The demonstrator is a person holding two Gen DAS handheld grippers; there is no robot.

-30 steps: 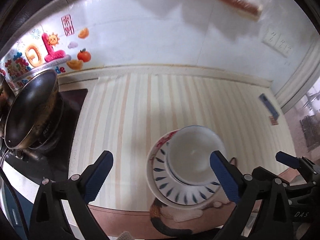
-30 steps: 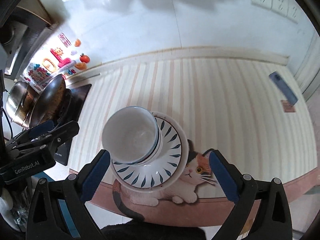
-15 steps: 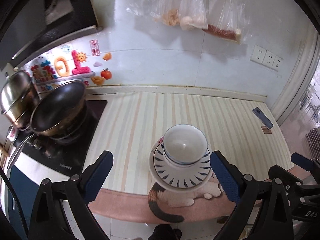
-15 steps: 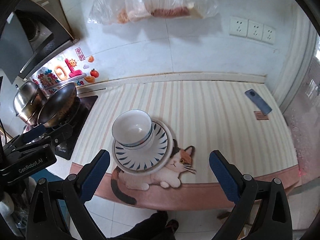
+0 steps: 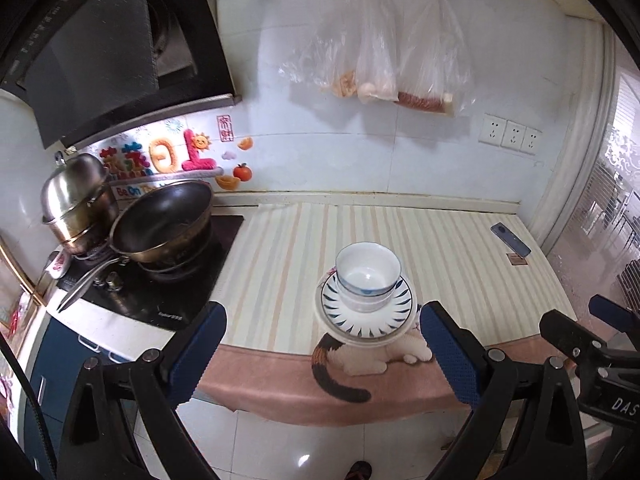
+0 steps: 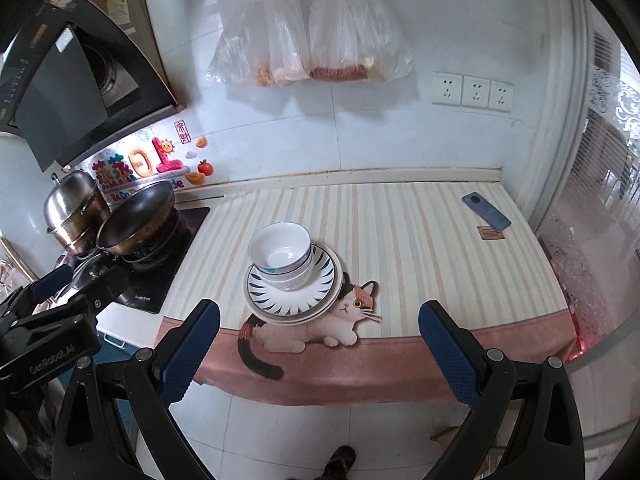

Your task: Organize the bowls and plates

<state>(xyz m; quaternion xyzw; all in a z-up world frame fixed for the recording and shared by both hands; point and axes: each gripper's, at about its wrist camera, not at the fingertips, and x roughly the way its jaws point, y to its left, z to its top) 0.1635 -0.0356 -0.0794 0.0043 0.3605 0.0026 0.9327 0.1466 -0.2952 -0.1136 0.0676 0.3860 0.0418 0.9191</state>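
Note:
A white bowl with a blue rim (image 5: 368, 270) (image 6: 280, 254) sits nested in another bowl on stacked blue-patterned plates (image 5: 366, 312) (image 6: 292, 300). The stack rests on the striped counter mat near its front edge, over a cat picture. My left gripper (image 5: 320, 354) is open, held back off the counter edge in front of the stack, holding nothing. My right gripper (image 6: 320, 350) is open too, also well back from the counter. The left gripper's body (image 6: 52, 320) shows in the right wrist view, and the right gripper's body (image 5: 600, 356) shows in the left wrist view.
A dark wok (image 5: 164, 220) (image 6: 136, 216) and a steel pot (image 5: 76, 204) stand on the black hob at the left. A phone (image 5: 510, 238) (image 6: 486, 210) lies at the counter's far right. Plastic bags (image 5: 384, 60) hang on the wall above. White floor tiles lie below.
Both grippers have pulled back and away from the stack, from close above the counter to out past its front edge. The stack has stayed in place.

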